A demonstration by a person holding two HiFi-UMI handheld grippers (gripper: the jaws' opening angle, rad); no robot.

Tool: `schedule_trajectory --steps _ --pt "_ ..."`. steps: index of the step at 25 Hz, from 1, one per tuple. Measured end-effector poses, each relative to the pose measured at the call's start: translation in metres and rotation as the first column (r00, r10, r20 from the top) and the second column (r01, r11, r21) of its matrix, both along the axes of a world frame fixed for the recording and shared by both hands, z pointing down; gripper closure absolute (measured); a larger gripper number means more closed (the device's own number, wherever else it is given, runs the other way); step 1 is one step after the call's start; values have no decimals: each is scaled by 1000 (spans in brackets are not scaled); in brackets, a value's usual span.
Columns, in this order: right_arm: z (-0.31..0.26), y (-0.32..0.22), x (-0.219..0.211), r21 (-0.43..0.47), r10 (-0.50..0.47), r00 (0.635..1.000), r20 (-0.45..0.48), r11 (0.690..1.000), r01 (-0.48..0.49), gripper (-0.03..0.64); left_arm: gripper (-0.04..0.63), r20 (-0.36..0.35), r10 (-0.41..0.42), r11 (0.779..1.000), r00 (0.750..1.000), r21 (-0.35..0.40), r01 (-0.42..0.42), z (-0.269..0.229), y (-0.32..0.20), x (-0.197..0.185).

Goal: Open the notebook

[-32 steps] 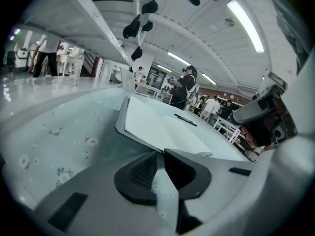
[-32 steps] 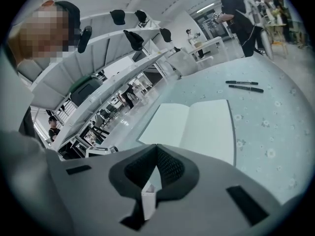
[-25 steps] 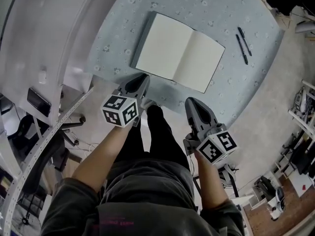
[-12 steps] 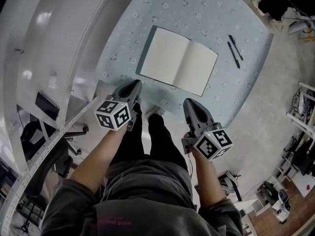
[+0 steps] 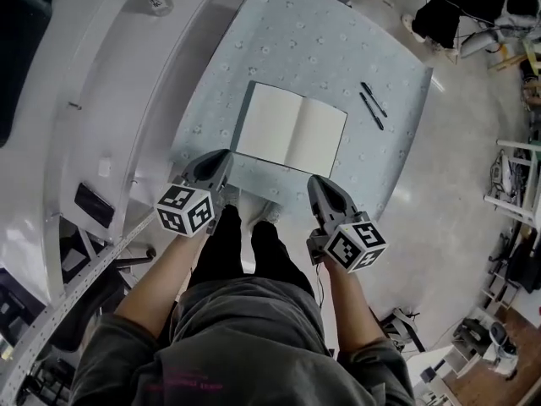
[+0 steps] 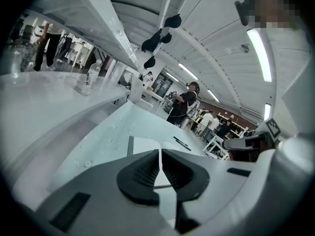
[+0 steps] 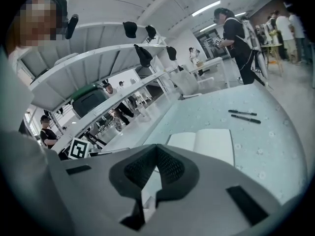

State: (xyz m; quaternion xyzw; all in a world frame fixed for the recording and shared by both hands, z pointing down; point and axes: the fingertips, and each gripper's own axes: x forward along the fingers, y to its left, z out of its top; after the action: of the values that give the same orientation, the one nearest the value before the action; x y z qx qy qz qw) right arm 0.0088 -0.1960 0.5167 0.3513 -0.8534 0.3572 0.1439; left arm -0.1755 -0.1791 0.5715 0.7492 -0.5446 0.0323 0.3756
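The notebook [image 5: 292,135] lies open and flat on the pale blue flowered table [image 5: 321,41], both white pages blank. My left gripper [image 5: 221,156] hangs above the table's near edge, just short of the notebook's left page. Its jaws have just been closing and now stand shut with nothing between them. My right gripper [image 5: 314,181] hovers near the right page's front edge, also shut and empty. The left gripper view shows the notebook [image 6: 147,145] beyond the left gripper [image 6: 160,154]. In the right gripper view the notebook [image 7: 206,144] lies past the right gripper [image 7: 156,149].
Two black pens [image 5: 370,104] lie side by side to the right of the notebook. A curved white counter [image 5: 101,100] runs along the table's left side. A person in black [image 6: 183,102] stands beyond the table's far end. Grey floor [image 5: 456,184] lies to the right.
Both grippers have lifted and drawn back from the notebook towards the table's near edge. The notebook lies open as before, and the table looks smaller in the head view.
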Motion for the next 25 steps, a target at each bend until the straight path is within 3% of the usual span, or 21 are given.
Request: schedule_trajectory --steps 8,17,25 --pt "-35 -5 14 58 60 998 -4 997 -60 614 580 134 150 983 979 87 -163 -48 -2 15" --pt "-77 -12 22 130 113 993 19 985 -114 614 581 292 253 913 922 243 -327 -127 -24 37" --pt "-113 -18 24 186 142 988 57 971 -150 614 583 297 258 882 919 316 -350 -175 -36 36"
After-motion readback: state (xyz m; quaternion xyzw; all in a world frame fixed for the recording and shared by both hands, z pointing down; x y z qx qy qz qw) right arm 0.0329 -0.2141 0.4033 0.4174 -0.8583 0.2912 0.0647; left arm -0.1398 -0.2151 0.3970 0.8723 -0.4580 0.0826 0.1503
